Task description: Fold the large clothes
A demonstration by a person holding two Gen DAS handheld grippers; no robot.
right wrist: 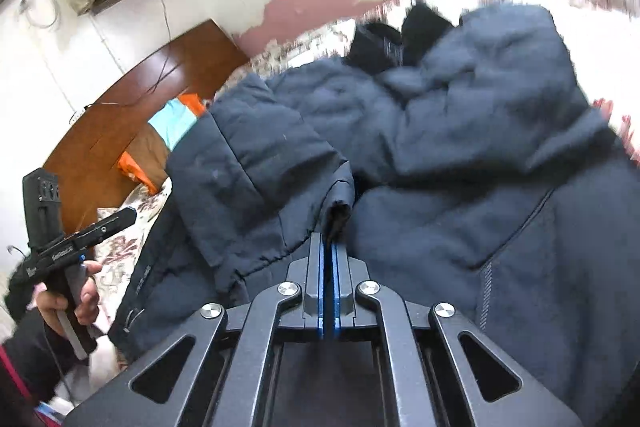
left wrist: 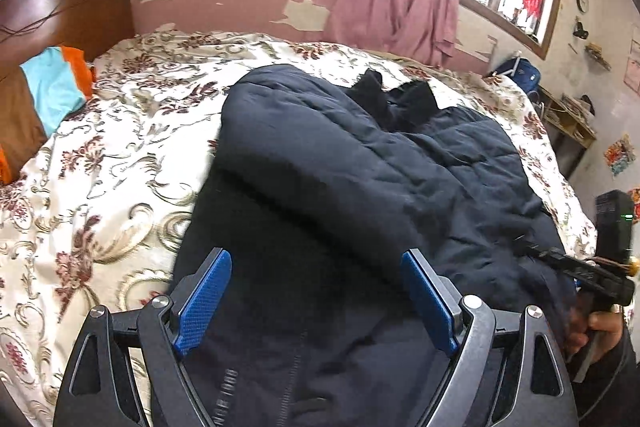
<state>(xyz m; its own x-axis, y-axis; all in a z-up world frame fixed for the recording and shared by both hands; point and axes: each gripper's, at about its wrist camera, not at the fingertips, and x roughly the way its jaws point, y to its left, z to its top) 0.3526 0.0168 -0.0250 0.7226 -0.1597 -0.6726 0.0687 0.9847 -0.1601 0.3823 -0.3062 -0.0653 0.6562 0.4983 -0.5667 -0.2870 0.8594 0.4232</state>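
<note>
Dark padded jacket [left wrist: 360,163] lying on floral bedspread [left wrist: 120,147], taking up most of bed. Looks like early-to-mid fold to me: one sleeve [right wrist: 256,179] already brought across body, rest of jacket lumpy, no neat rectangle yet.

Your right gripper [right wrist: 328,247] is clamped tight on that sleeve's cuff, fingers basically together with fabric pinched between. Your left gripper [left wrist: 316,299] hovers over jacket's lower part, spread wide, holding nothing.

Left to do, my guess: lay sleeve flat, fold other side in, then fold bottom up.
</note>
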